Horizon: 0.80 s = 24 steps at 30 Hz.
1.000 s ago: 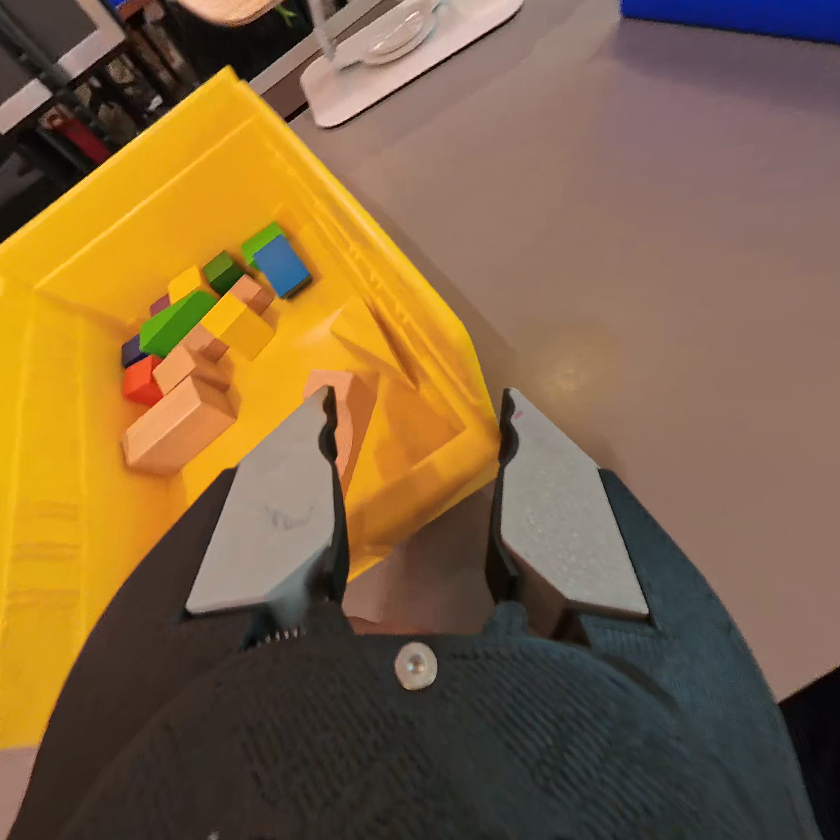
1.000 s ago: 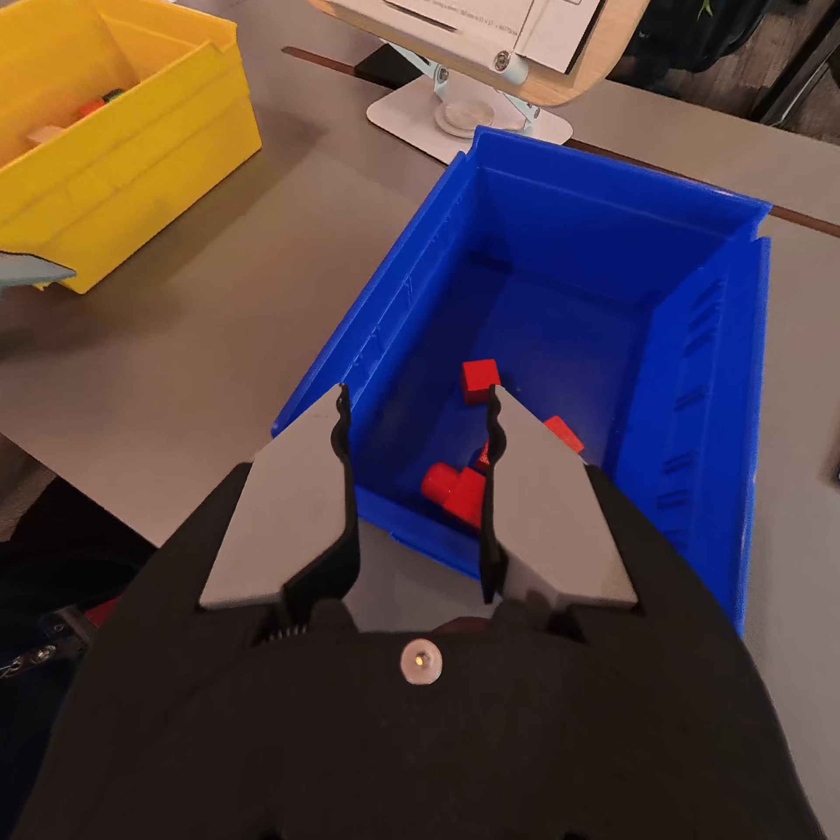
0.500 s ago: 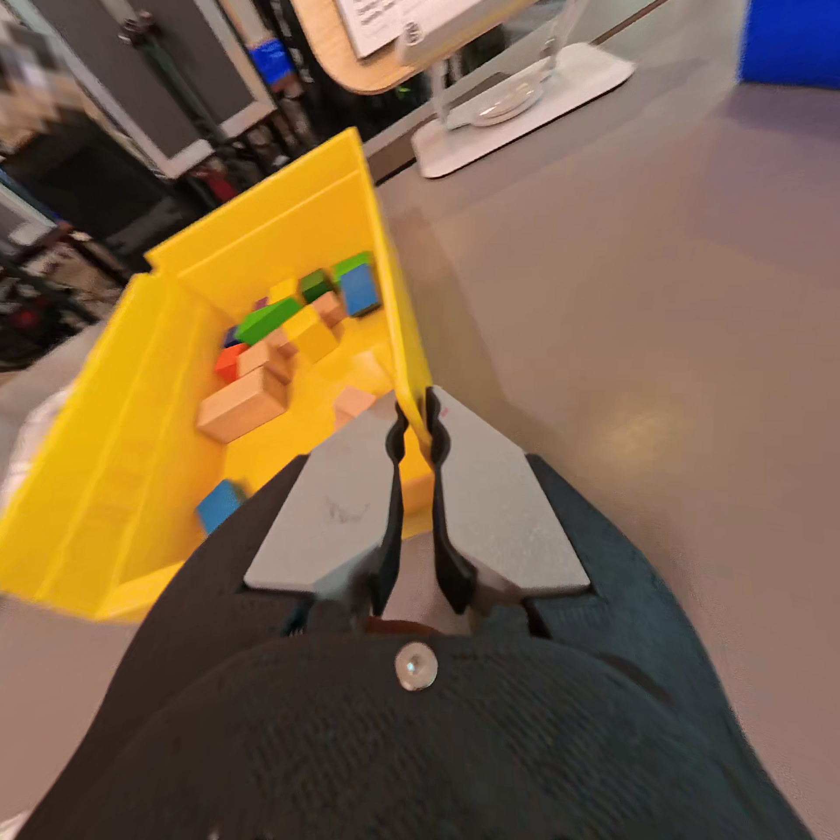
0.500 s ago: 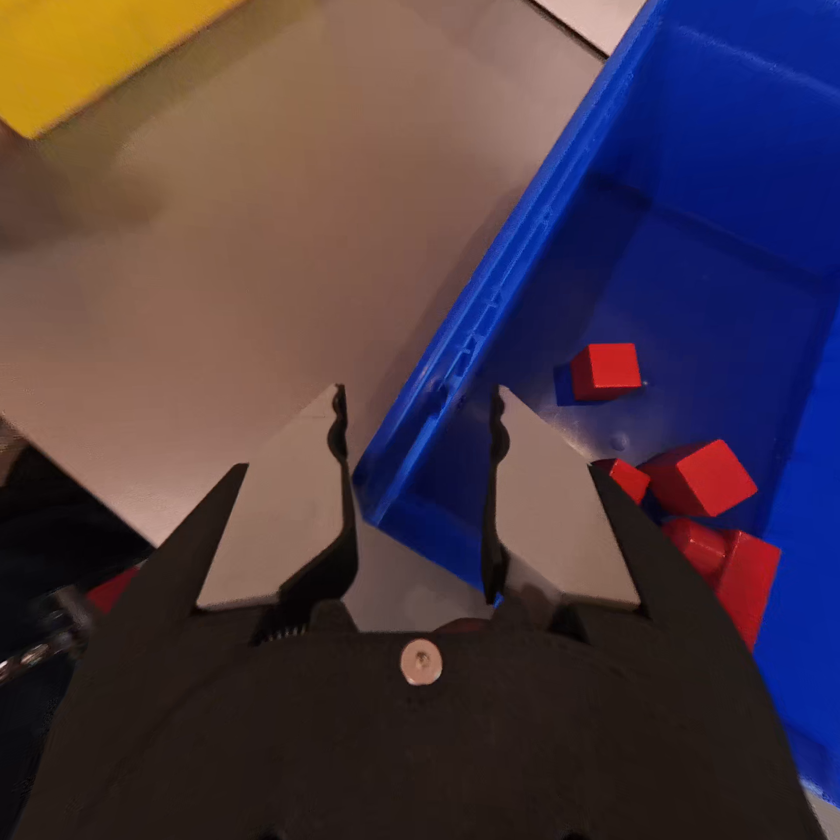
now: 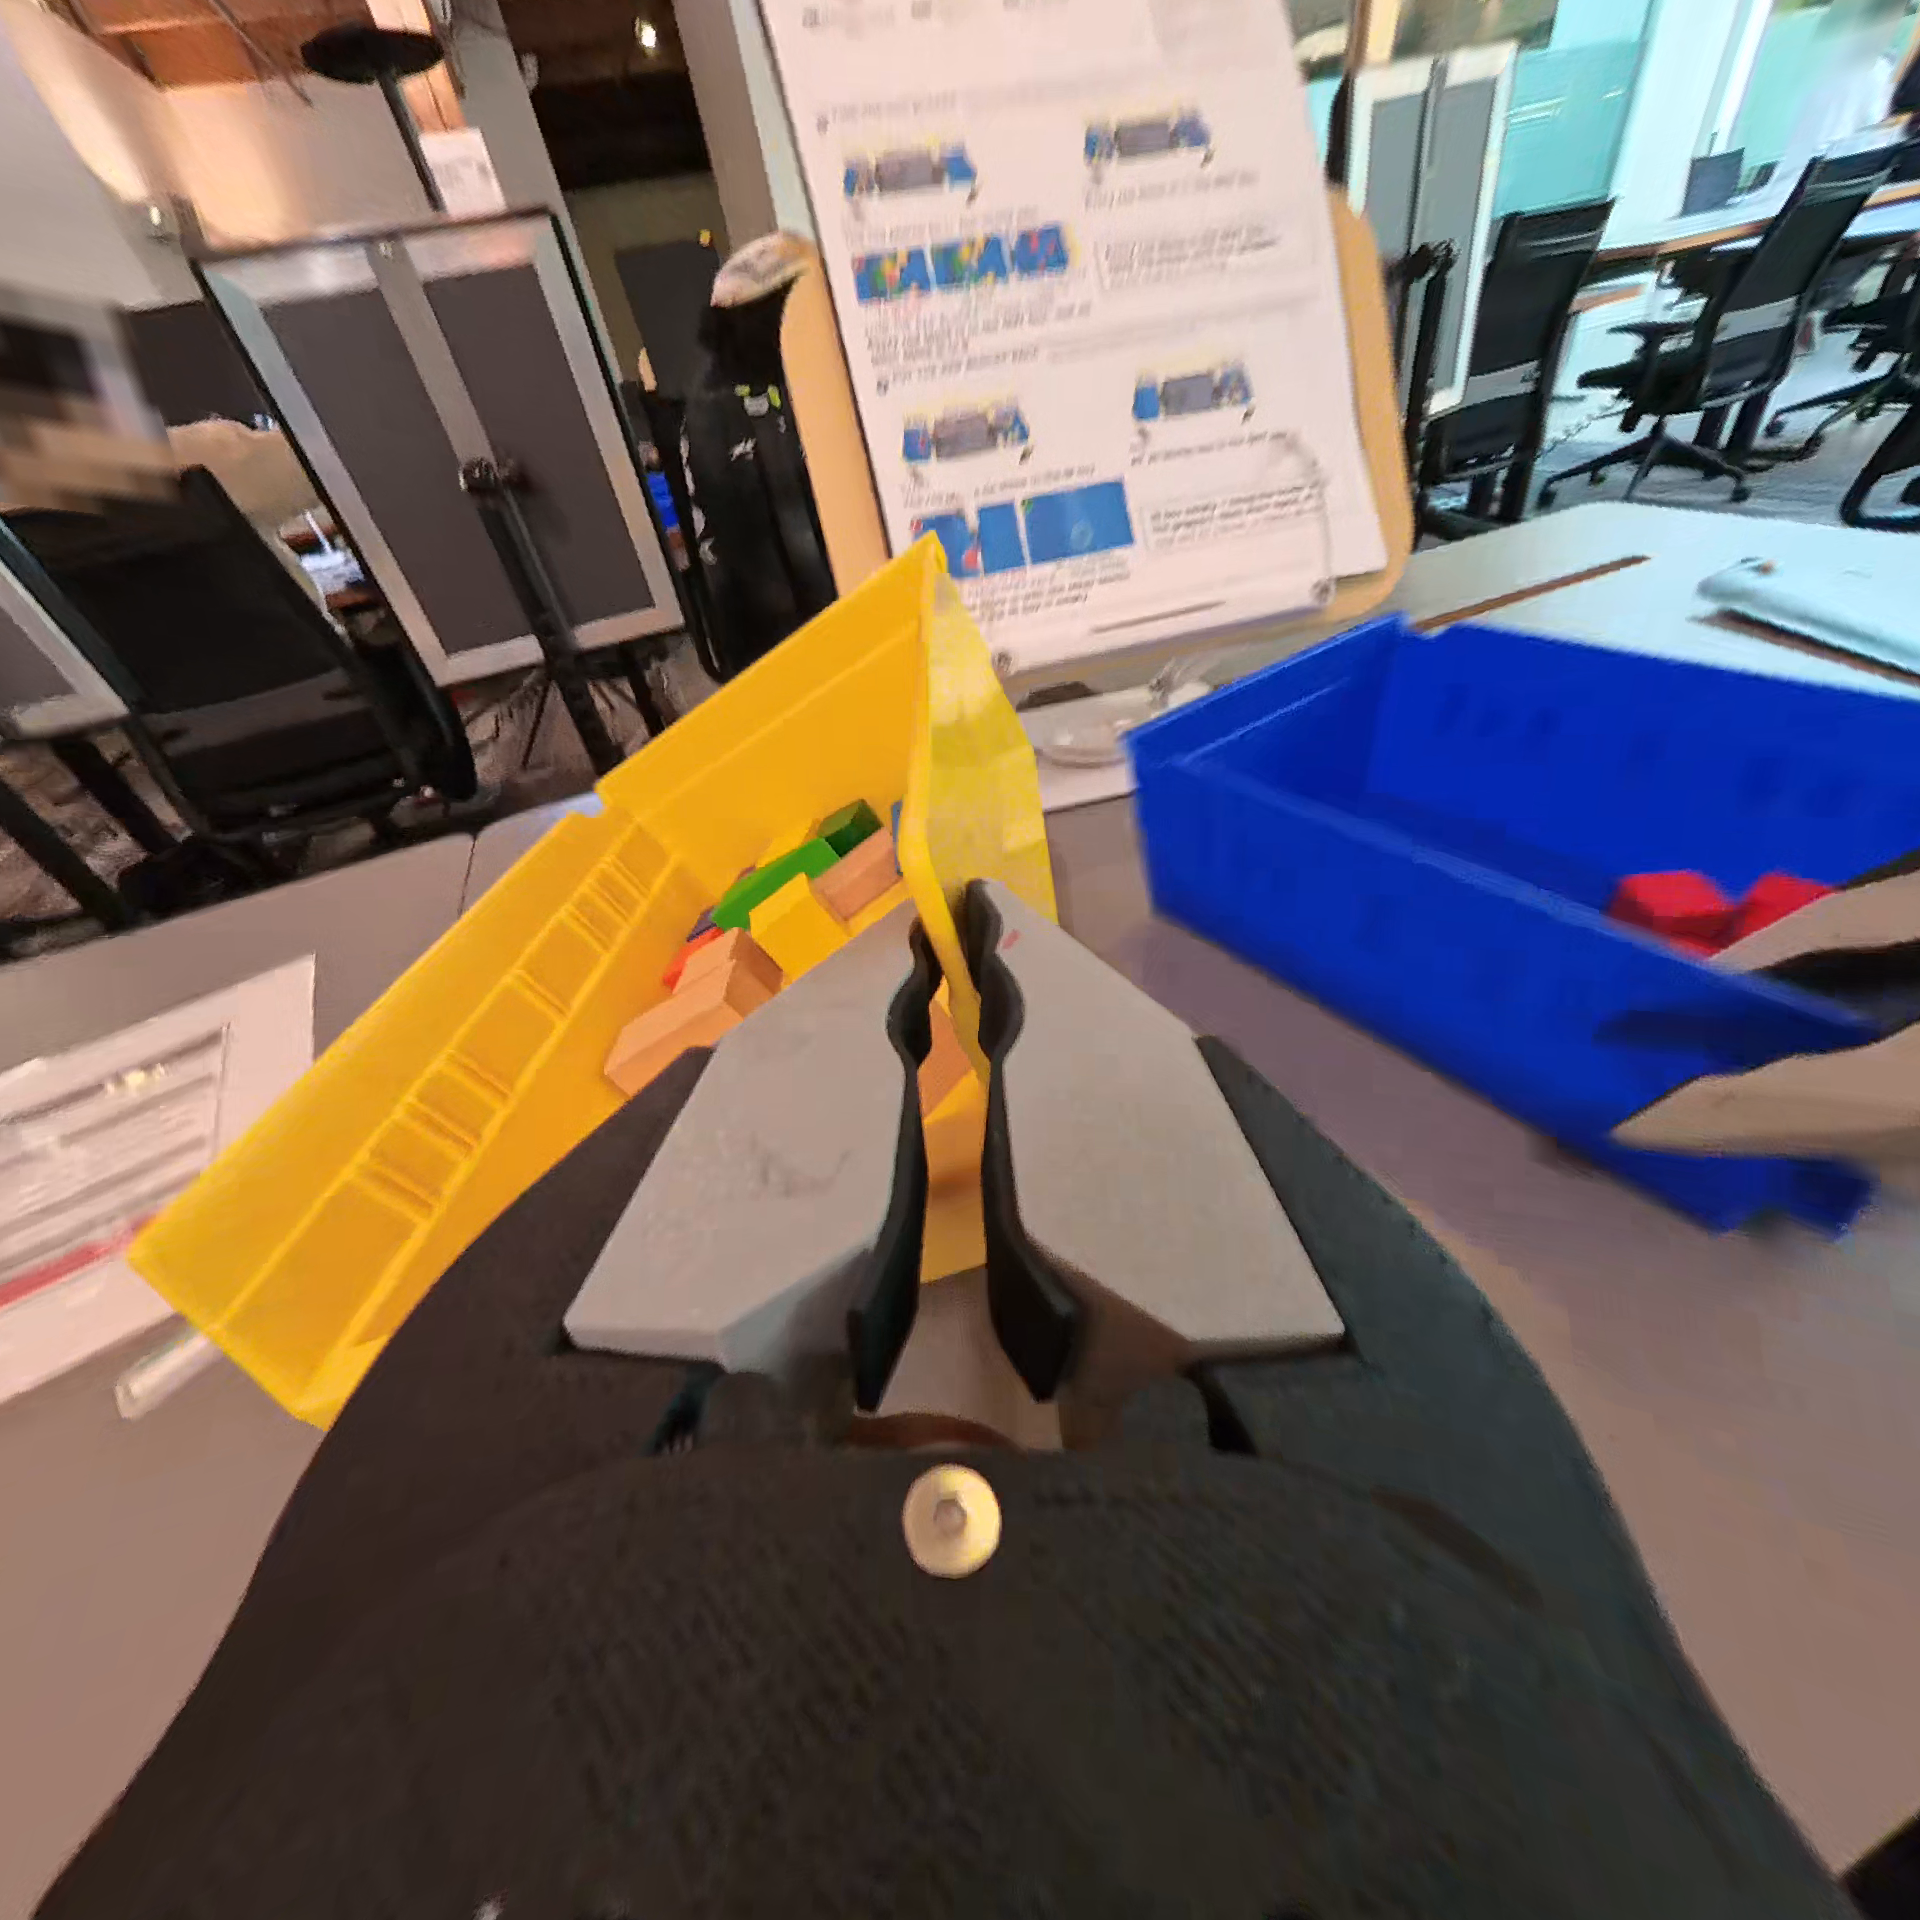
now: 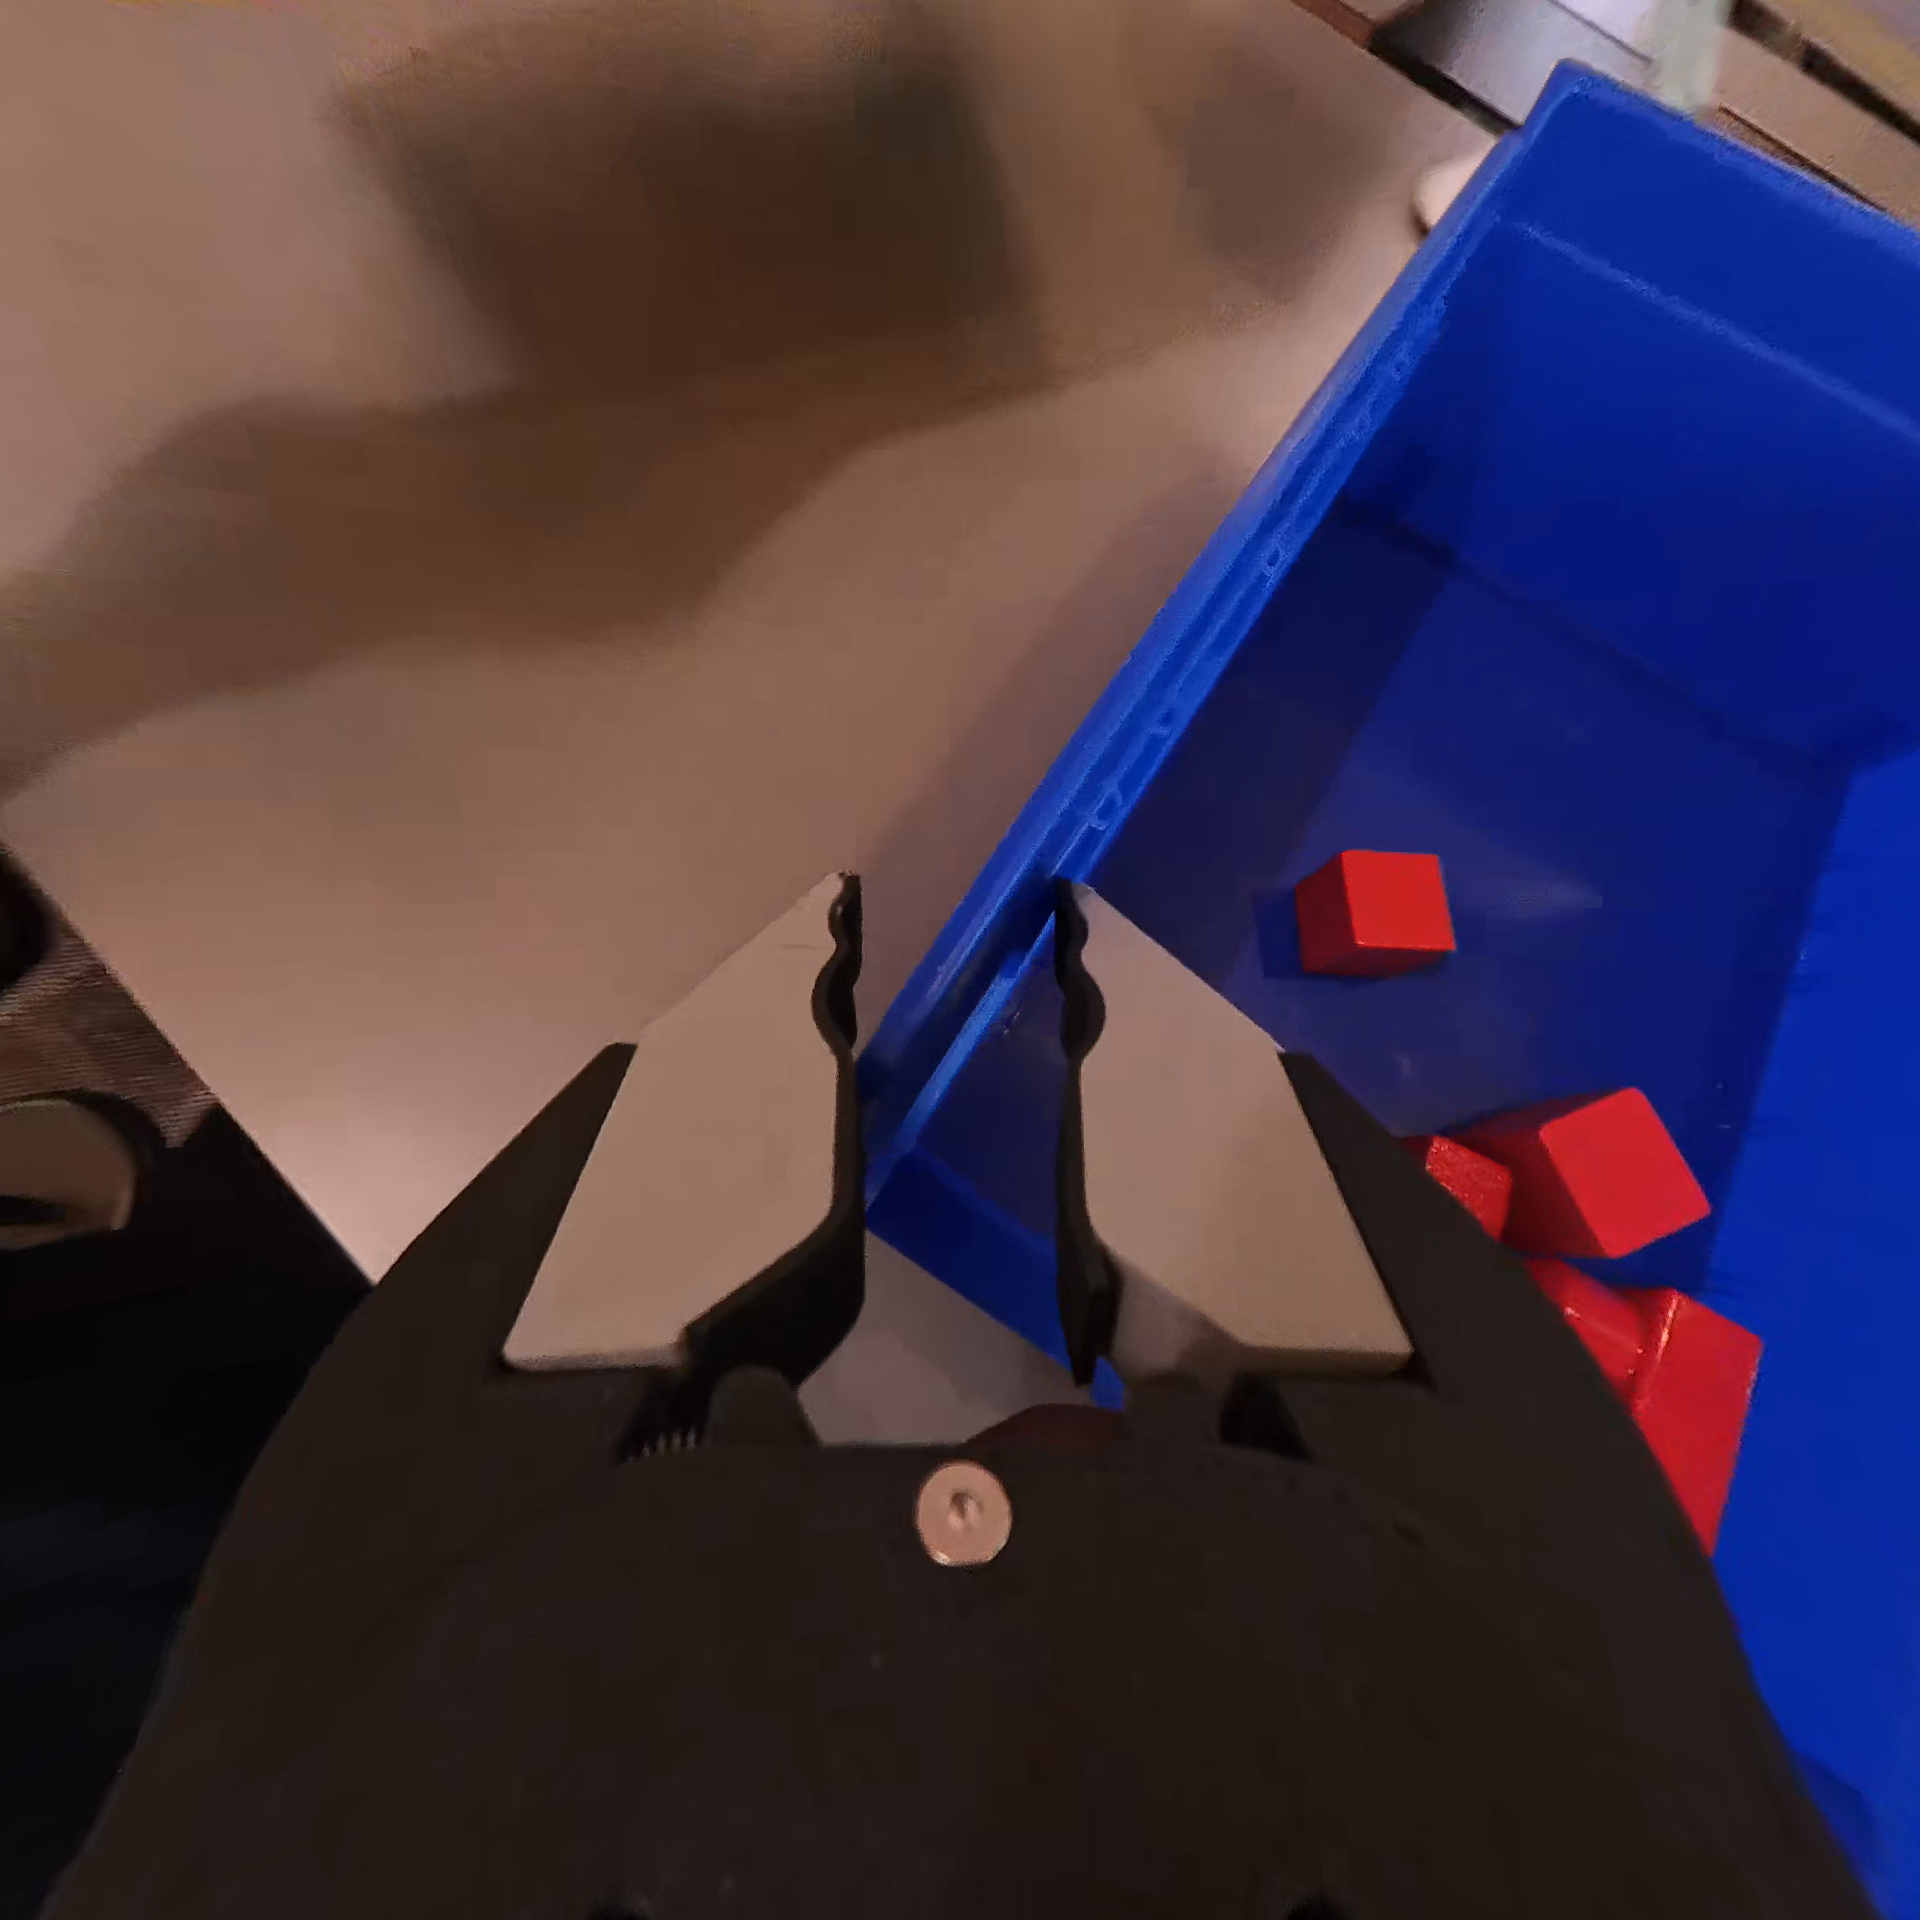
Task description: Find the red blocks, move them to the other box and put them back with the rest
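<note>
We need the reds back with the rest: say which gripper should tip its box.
Right, probably. The right gripper straddles the wall of the blue box holding the red blocks, jaws not yet clamped. The left gripper is clamped on the yellow box.

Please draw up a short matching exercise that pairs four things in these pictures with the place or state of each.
Things:
1. left claw
2. right claw
3. red blocks
4. green block

States:
A. lying in the blue bin
B. clamped on the yellow bin's side wall
C. straddling the blue bin's corner wall, not clamped
D. among mixed blocks in the yellow bin

Pairs: 1-B, 2-C, 3-A, 4-D
</note>
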Tool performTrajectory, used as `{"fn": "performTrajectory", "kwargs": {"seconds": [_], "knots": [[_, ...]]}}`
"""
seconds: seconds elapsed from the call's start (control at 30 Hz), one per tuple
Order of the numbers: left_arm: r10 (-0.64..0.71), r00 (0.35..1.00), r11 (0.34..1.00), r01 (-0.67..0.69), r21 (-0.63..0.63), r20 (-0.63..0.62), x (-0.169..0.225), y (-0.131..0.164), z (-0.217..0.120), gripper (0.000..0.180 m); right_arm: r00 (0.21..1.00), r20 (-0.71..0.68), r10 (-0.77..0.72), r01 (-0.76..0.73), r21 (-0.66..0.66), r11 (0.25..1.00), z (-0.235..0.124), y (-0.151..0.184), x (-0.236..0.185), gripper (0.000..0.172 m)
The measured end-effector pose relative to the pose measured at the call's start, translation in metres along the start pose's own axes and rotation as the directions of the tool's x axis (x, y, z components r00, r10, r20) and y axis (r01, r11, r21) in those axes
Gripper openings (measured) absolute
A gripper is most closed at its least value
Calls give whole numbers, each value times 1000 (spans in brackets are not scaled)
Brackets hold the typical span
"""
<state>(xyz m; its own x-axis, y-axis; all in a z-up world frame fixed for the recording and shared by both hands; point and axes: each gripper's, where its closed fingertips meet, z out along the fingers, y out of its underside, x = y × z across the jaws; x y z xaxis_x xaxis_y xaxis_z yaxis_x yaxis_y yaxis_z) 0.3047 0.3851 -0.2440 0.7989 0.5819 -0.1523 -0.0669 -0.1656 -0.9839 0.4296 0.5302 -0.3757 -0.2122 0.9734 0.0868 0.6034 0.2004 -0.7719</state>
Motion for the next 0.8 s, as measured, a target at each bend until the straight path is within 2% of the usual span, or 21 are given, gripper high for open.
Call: {"fn": "performTrajectory", "kwargs": {"seconds": [0.13, 0.2, 0.27, 0.33, 0.47, 0.6, 0.7, 0.8], "knots": [[97, 995, 991, -99, 94, 25, 9, -55, -14, 3, 993, 117, -22, 16, 48, 999, 38, -38, -57, 44], [122, 993, 987, -120, 109, -7, 17, -79, -18, 3, 981, 191, -11, -9, 102, 995, 47, -59, -83, 47], [179, 984, 976, -178, 127, 7, 21, -91, -16, 3, 969, 245, -14, -25, 156, 987, 40, -76, -100, 43], [178, 984, 972, -175, 157, -2, 23, -95, -13, 3, 965, 260, -40, -23, 237, 971, 16, -87, -103, 40], [174, 985, 965, -169, 200, -6, 29, -99, -19, 3, 968, 250, -27, -55, 315, 947, -34, -81, -75, 35], [240, 971, 951, -237, 199, 9, 44, -103, -23, 3, 989, 143, 29, -76, 329, 941, -67, -60, -15, 35], [243, 970, 948, -236, 213, -6, 49, -108, -26, 3, 991, 72, 116, -132, 305, 943, -76, -34, 37, 31], [256, 967, 943, -247, 224, -11, 53, -113, -29, 3, 971, 107, 216, -236, 247, 940, -74, -7, 66, 36]]}}
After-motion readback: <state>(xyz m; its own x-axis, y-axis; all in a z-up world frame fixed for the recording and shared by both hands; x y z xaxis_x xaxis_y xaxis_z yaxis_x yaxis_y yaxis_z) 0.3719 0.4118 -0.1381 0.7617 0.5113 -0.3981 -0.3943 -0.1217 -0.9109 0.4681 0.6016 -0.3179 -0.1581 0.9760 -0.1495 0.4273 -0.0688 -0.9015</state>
